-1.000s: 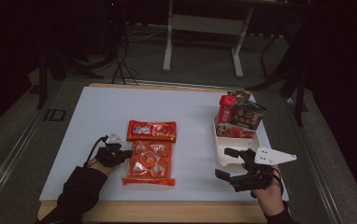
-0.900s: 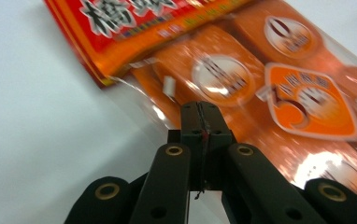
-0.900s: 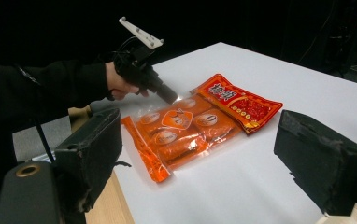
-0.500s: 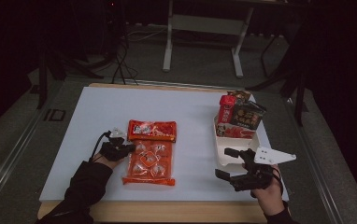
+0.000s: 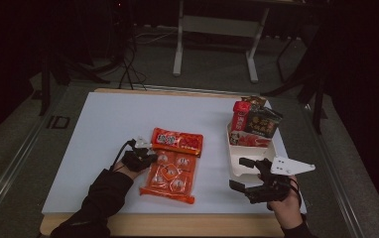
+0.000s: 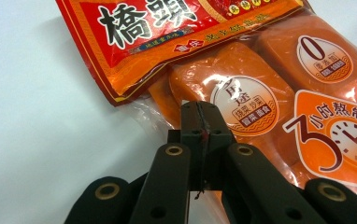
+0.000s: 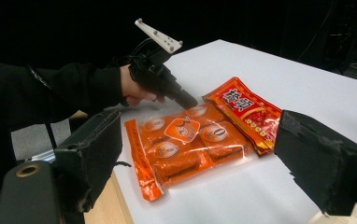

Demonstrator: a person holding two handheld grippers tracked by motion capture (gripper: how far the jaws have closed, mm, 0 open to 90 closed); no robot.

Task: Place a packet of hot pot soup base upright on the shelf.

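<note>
I have the left gripper (image 5: 143, 157) down at the near-left part of the white table (image 5: 103, 129), its jaws pressed fully together. In the left gripper view (image 6: 203, 122) the two black jaws meet in a single seam right at the edge of the orange snack bag (image 6: 279, 107), over the clear plastic margin beside one of the round-labelled blocks inside. I cannot tell whether a fold of that plastic is pinched between the tips or whether they merely rest against it.

The snack bag (image 5: 171, 168) lies flat near the middle of the table, somewhat toward my side, with its red printed header (image 5: 177, 140) at the far end and the orange see-through part holding several wrapped blocks at the near end. In the right gripper view the bag (image 7: 190, 140) lies lengthwise across the white surface, and the left gripper (image 7: 186, 101) comes down onto its upper edge from the sleeve side, with a bare hand (image 7: 132, 88) wrapped around its body.

My right gripper (image 5: 249, 176) hovers near the front right corner of the table, jaws spread wide with nothing between them. It sits just beside the near end of a white tray (image 5: 237, 166). The far end of that tray holds several upright packets (image 5: 254, 121), red and dark ones, leaning together. The tray stands well apart from the snack bag, on its right.
</note>
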